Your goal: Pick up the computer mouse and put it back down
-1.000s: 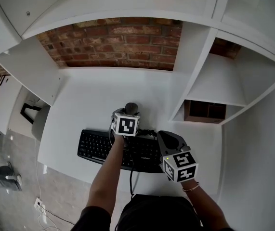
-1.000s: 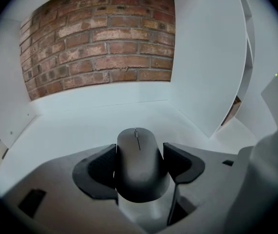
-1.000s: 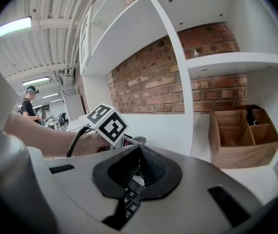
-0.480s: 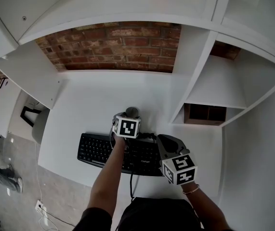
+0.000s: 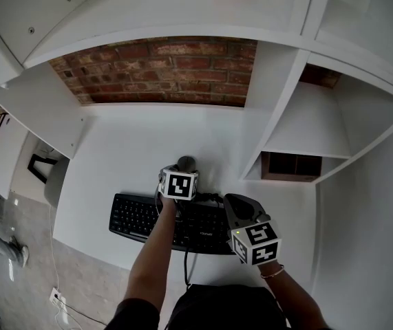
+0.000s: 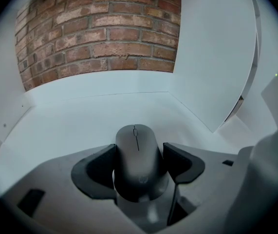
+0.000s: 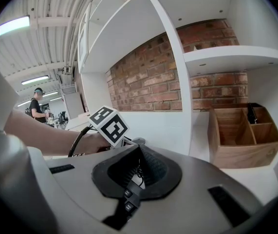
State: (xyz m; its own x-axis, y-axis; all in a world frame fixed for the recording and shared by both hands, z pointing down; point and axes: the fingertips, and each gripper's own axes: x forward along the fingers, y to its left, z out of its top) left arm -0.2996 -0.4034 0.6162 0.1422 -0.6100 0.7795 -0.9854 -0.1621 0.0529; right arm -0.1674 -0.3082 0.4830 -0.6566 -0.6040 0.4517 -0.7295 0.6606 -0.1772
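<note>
Grey mouse (image 6: 138,147) sits pinched in our left gripper (image 6: 139,156); our right gripper (image 7: 138,172) is closed, empty. We judge the grasp done; next, lift it gently, level.

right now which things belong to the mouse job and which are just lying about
In the job:
- dark grey computer mouse
- left gripper, closed on the mouse's sides
- white desk

Lying about:
- black keyboard
- open wooden box with compartments
- right gripper, shut and empty
</note>
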